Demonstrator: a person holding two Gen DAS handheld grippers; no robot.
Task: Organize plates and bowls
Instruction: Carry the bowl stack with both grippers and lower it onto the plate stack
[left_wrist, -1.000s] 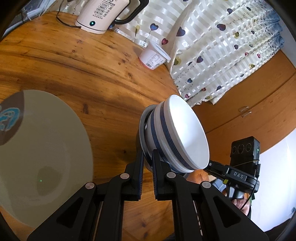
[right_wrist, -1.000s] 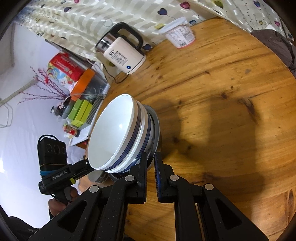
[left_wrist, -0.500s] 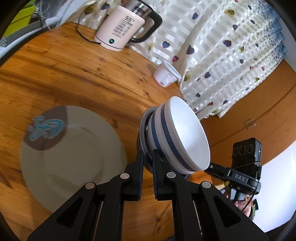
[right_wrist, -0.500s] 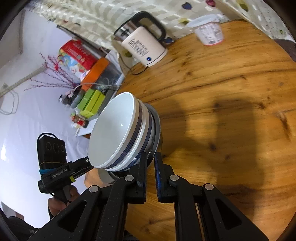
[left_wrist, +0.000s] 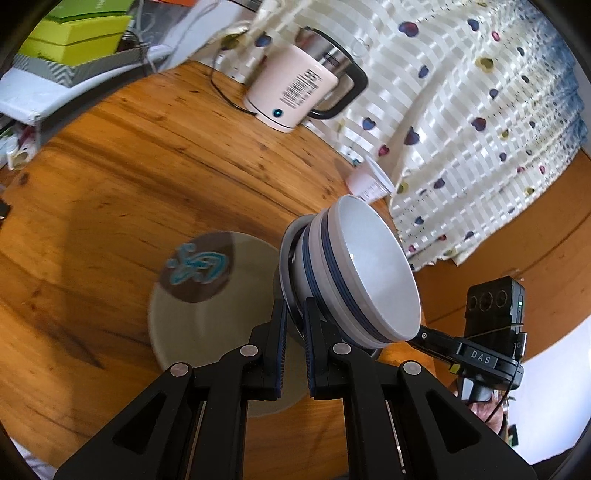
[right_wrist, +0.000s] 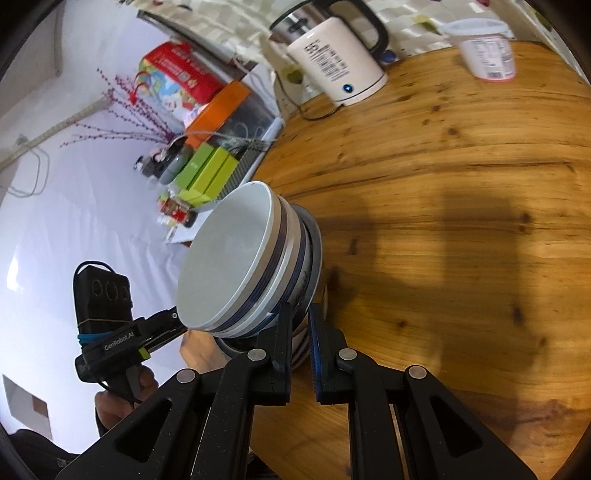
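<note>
A nested stack of white bowls with blue bands (left_wrist: 354, 273) hangs above the wooden table (left_wrist: 129, 177), gripped from two sides. My left gripper (left_wrist: 293, 306) is shut on the stack's lower rim. My right gripper (right_wrist: 301, 314) is shut on the opposite rim of the same bowl stack (right_wrist: 236, 266). Each gripper's body shows in the other's view, beyond the bowls. A beige plate (left_wrist: 199, 332) with a brown patch and a blue design lies flat on the table, just left of and below the stack.
A white electric kettle (left_wrist: 295, 96) with a cord stands at the table's far edge, and a yogurt cup (right_wrist: 487, 51) sits near it. Green boxes (right_wrist: 207, 173) and clutter lie beyond the left table edge. A heart-patterned curtain (left_wrist: 461, 110) hangs behind.
Both grippers have carried the bowl stack sideways across the table. In the left wrist view the plate has shifted from the left edge to just beside the stack, and the kettle looms larger.
</note>
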